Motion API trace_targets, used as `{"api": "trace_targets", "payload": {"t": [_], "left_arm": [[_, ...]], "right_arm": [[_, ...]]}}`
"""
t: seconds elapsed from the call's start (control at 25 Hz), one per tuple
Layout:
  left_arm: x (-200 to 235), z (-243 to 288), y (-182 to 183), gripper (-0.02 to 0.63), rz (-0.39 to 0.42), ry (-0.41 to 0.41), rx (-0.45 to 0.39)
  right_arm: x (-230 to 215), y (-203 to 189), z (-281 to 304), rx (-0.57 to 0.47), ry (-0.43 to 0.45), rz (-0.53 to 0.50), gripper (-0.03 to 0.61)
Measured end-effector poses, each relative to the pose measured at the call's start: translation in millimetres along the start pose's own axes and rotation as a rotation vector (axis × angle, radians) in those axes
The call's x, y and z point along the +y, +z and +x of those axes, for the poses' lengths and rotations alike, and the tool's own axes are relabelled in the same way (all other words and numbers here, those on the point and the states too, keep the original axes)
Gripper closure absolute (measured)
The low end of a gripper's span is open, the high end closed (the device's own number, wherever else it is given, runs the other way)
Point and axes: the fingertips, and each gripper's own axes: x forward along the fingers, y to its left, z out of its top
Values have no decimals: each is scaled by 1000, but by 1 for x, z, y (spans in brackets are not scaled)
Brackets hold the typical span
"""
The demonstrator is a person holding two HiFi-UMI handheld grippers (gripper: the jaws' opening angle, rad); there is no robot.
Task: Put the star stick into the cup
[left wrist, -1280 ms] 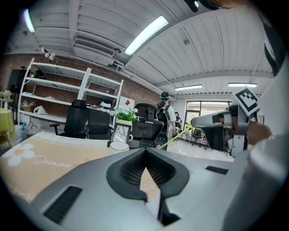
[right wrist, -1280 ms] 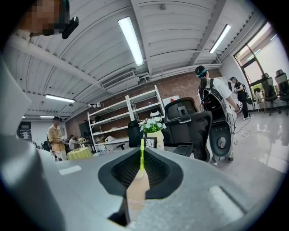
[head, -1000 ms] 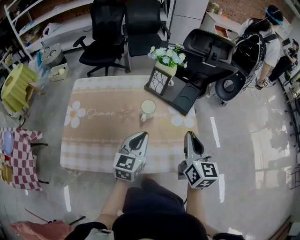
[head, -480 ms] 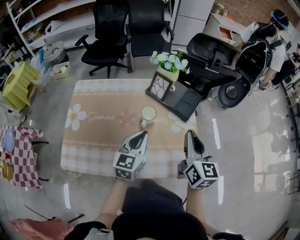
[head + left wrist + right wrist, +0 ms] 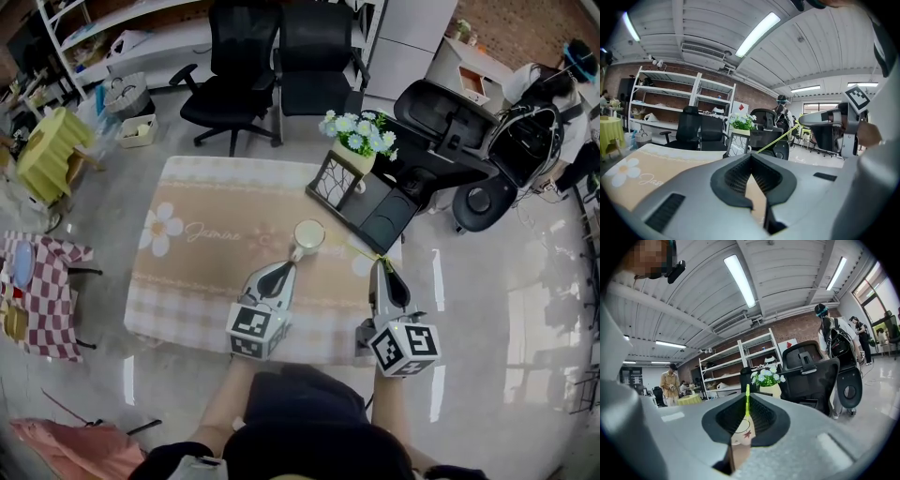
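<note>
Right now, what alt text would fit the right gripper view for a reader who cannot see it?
The right gripper is shut on a thin green stick standing upright between its fingers. Beyond sits a pale cup with a leaf print, white flowers farther back.

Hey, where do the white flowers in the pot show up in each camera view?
Head view: the flowers are in the upper middle, a little right of centre.
Left gripper view: the flowers are almost dead centre.
Right gripper view: the flowers are just right of centre.
Shared landmark: the white shelving rack, left of the flowers in every view.
</note>
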Motion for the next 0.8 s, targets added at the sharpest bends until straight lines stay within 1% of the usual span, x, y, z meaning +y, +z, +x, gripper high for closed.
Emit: {"api": "trace_targets", "payload": {"t": [0.16, 0.32, 0.52, 0.64, 0.8], "left_arm": [[9, 4, -6, 604, -10, 22, 5], [14, 12, -13, 604, -18, 19, 9], [18, 20, -13, 604, -9, 30, 17], [24, 23, -13, 604, 2, 55, 10], [32, 25, -26, 604, -17, 70, 32]], "right_arm": [[2, -7, 10, 12, 22, 1, 558], [0, -10, 20, 22, 33, -1, 558], [-2, -14, 34, 35, 51, -3, 558], [-3, -19, 42, 44, 65, -6, 558], [-4, -26, 50, 58, 75, -11, 558]]}}
